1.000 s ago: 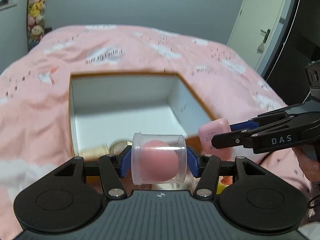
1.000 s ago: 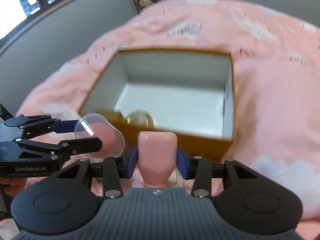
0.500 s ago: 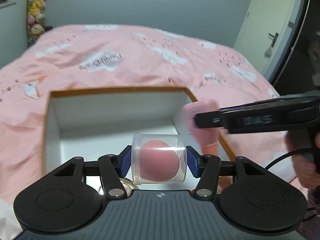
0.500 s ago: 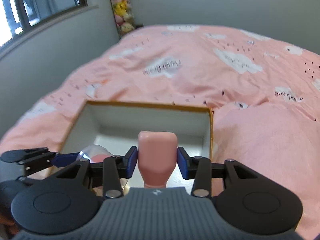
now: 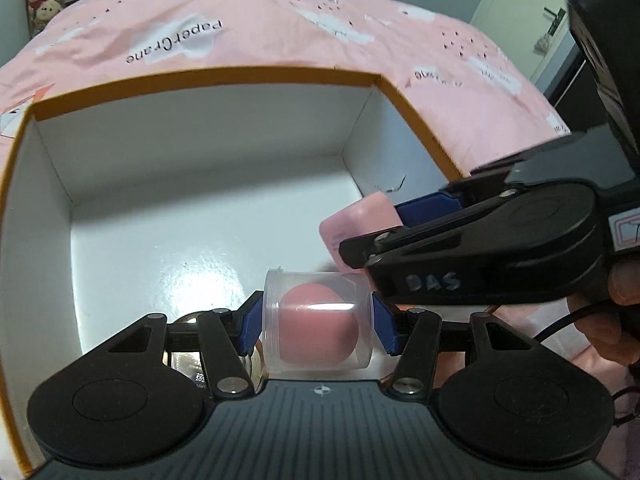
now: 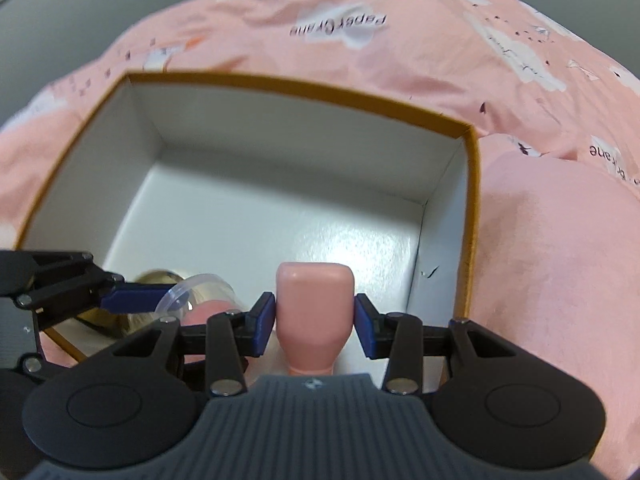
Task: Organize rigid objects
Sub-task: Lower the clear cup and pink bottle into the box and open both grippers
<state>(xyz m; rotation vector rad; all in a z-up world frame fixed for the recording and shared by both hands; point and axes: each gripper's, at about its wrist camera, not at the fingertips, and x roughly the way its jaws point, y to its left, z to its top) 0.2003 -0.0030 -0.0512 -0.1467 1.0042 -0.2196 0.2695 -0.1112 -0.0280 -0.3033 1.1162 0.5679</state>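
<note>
Both items are held above the open box, one in each gripper.

The clear tub (image 5: 318, 322), a pink ball visible inside, is clamped between the left gripper (image 5: 318, 326) pads over the white floor of the orange-rimmed box (image 5: 208, 76). The pink bottle (image 6: 315, 312) is pinched by the right gripper (image 6: 315, 320) near the right wall. A gold, round object (image 6: 160, 278), possibly a tin, is glimpsed in the box's near corner. A pink duvet (image 6: 540, 240) is spread beneath.

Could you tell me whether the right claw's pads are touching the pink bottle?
Touching. The right wrist view shows both blue pads pressed flat against the sides of the pink bottle, with no gap on either side.
</note>
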